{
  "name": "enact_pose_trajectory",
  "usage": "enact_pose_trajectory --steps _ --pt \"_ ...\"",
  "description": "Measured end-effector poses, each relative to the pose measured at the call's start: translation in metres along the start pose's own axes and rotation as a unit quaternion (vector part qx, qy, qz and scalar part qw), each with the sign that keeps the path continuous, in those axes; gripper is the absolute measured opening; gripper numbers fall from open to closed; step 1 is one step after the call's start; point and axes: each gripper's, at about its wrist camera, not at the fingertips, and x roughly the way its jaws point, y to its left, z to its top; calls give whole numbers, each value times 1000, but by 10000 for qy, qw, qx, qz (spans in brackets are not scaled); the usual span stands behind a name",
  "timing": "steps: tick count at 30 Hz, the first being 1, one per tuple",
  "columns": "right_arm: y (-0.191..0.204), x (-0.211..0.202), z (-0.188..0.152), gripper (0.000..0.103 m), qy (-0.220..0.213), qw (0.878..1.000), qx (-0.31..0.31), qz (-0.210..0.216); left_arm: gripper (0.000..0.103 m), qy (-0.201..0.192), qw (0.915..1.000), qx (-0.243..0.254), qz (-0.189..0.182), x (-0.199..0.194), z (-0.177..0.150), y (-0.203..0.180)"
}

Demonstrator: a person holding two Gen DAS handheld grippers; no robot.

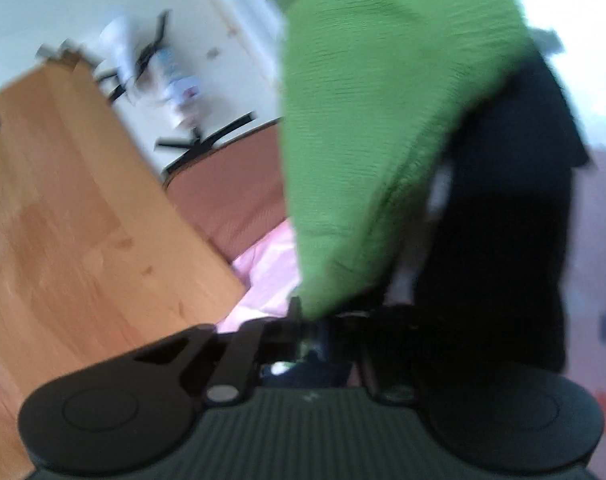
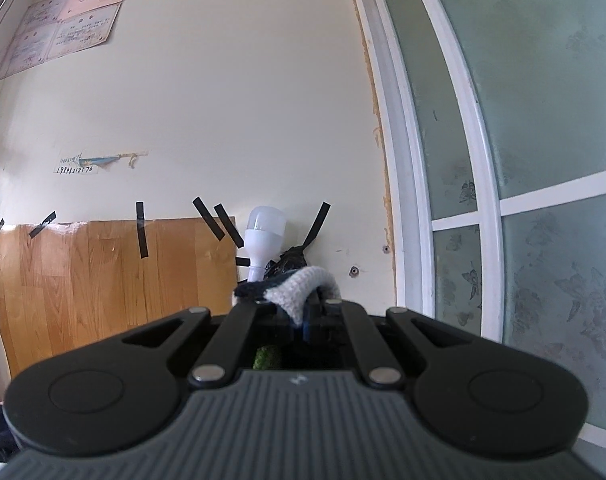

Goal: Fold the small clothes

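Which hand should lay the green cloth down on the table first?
Probably the left. The left gripper pinches the green cloth right over the wooden table. The right gripper points up at the wall and holds knitted fabric.

left tool (image 1: 323, 320): black, ribbed grey housing | right tool (image 2: 299, 308): same, silver pivot screws

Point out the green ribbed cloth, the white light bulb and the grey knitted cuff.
green ribbed cloth (image 1: 367, 120), left wrist view, middle of hanging fabric
white light bulb (image 2: 263, 236), right wrist view, its body
grey knitted cuff (image 2: 303, 288), right wrist view, its folded top
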Motion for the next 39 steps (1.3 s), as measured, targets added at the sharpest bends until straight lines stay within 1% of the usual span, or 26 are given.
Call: enact_pose_trajectory --steps 2,3,4,6,9,11,13,16,18,19,20,22,24,26,27,28,30,33,35,36,37,38,39 --pt "0 -4 2 6 -1 10000 -41 -19 6 -264 9974 -553 390 -13 11 29" --pt "0 -6 3 6 -18 10000 -68 -31 6 -420 9936 -872 579 -25 17 46" --pt "-1 -9 4 6 -48 9999 -82 -34 6 -591 9882 -1204 745 -40 24 67" --pt "-2 -15 7 6 -124 9999 -49 -21 6 -921 9748 -1747 1039 -74 37 107" --pt "-3 -23 12 6 -278 9996 56 54 6 -1442 9504 -2233 1614 -137 52 155" --pt "0 -29 16 6 -381 9991 94 160 6 -1781 9338 -2472 1878 -182 62 180" --pt "6 -38 21 6 -515 9982 85 281 6 -2007 9177 -2681 2135 -221 71 196" --pt "14 -53 31 6 -665 9960 145 571 6 -2409 8904 -2893 2559 -275 84 214" --pt "19 -63 37 6 -725 9938 156 824 6 -2649 8739 -3004 2755 -312 93 218" --pt "22 -67 39 6 -738 9928 152 936 6 -2715 8683 -3028 2839 -327 98 221" --pt "24 -71 41 6 -745 9916 154 1046 6 -2730 8653 -3028 2917 -337 105 223" --pt "29 -75 43 6 -710 9891 206 1271 6 -2669 8651 -3000 3007 -354 113 228" --pt "31 -74 42 6 -626 9873 285 1435 6 -2505 8696 -2968 3048 -360 117 231" --pt "32 -67 37 6 -487 9861 371 1547 6 -2269 8725 -2944 3171 -354 115 235" --pt "32 -63 33 6 -407 9859 395 1572 6 -2130 8747 -2921 3229 -345 116 237" --pt "33 -56 27 6 -287 9859 411 1598 6 -1968 8769 -2919 3274 -342 109 237" --pt "34 -39 13 6 10 9850 483 1657 6 -1553 8824 -3017 3259 -319 98 245" --pt "36 -4 -20 6 605 9816 618 1705 6 -753 8870 -3222 3220 -260 69 259" --pt "35 36 -56 6 1192 9757 805 1653 7 -142 8859 -3333 3223 -205 40 269" --pt "35 62 -82 6 1520 9720 876 1563 7 187 8855 -3378 3184 -171 20 272" --pt "36 86 -106 6 1801 9687 939 1430 11 541 8854 -3391 3132 -136 0 271" --pt "38 111 -133 7 2074 9651 975 1267 13 1009 8866 -3326 3051 -95 -24 270" --pt "42 137 -163 10 2392 9606 890 1098 15 1517 8844 -3228 3010 -60 -47 266"
